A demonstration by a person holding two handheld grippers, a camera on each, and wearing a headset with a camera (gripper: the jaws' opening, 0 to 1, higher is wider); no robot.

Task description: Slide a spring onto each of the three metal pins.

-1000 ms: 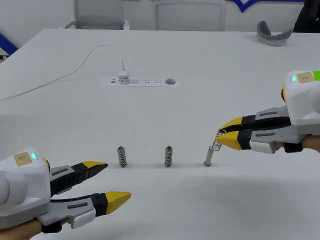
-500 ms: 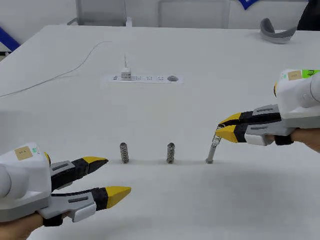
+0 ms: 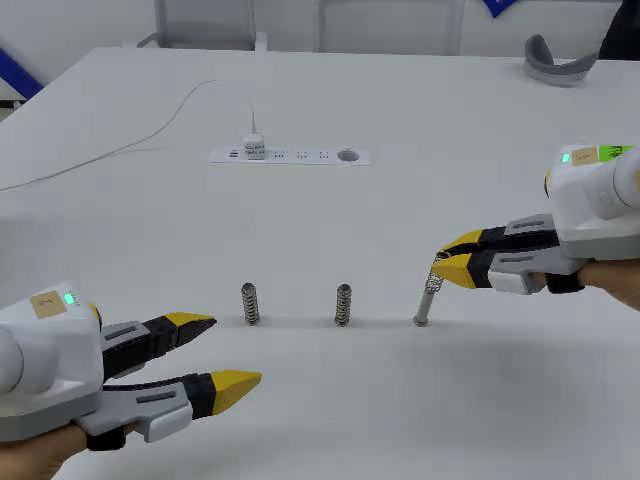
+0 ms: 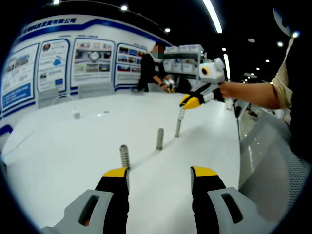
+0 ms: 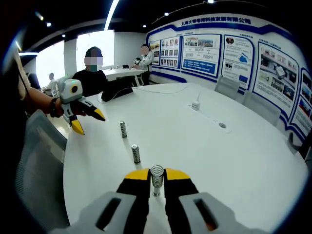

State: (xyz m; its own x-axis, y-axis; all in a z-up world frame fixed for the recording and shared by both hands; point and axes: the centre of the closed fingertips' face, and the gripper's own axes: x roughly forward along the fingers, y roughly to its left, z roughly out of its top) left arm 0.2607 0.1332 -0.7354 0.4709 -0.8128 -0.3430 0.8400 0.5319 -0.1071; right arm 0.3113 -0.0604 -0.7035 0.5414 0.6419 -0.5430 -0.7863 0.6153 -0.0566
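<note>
Pinches spring [image 3: 434, 282] in right gripper [image 3: 446, 260] | sits atop third pin [image 3: 423, 308], near upright, just below jaws | left gripper [image 3: 225, 350] agape, empty, well apart

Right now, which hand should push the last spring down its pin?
Right. The right gripper holds the spring on top of the last pin. The left gripper is open, off to the side, holding nothing.
</note>
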